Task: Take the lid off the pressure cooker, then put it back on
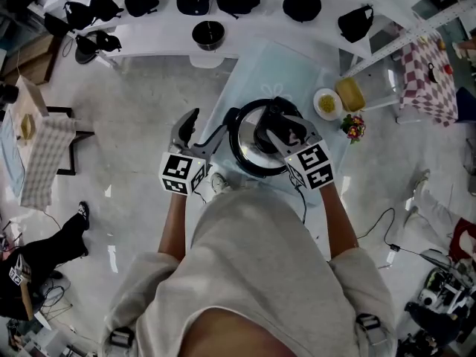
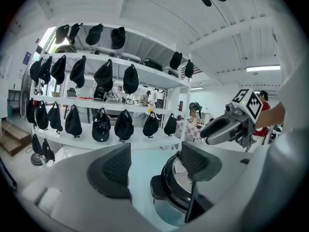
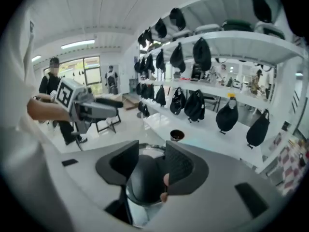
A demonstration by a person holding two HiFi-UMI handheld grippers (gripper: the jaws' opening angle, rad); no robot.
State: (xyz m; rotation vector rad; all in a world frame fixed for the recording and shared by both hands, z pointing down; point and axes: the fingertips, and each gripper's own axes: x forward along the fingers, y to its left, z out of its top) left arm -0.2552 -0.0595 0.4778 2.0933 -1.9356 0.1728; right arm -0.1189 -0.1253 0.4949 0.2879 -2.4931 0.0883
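A steel pressure cooker (image 1: 239, 153) stands on the pale blue table (image 1: 282, 65) in front of me. Its lid (image 1: 251, 129) carries a black domed handle (image 3: 144, 180). My right gripper (image 1: 284, 127) reaches over the lid from the right, and its jaws sit against the two sides of that handle (image 3: 152, 166). Whether the lid has left the pot I cannot tell. My left gripper (image 1: 196, 130) hovers at the cooker's left side, open and holding nothing (image 2: 157, 166). The pot's black side handle (image 2: 160, 186) lies just beyond its jaws.
A white plate of yellow food (image 1: 326, 103), a yellow block (image 1: 350, 94) and a small bunch of flowers (image 1: 353, 127) sit right of the cooker. A black bowl (image 1: 208, 33) stands on the white shelf behind, under rows of black caps. A checked table (image 1: 431, 73) is far right.
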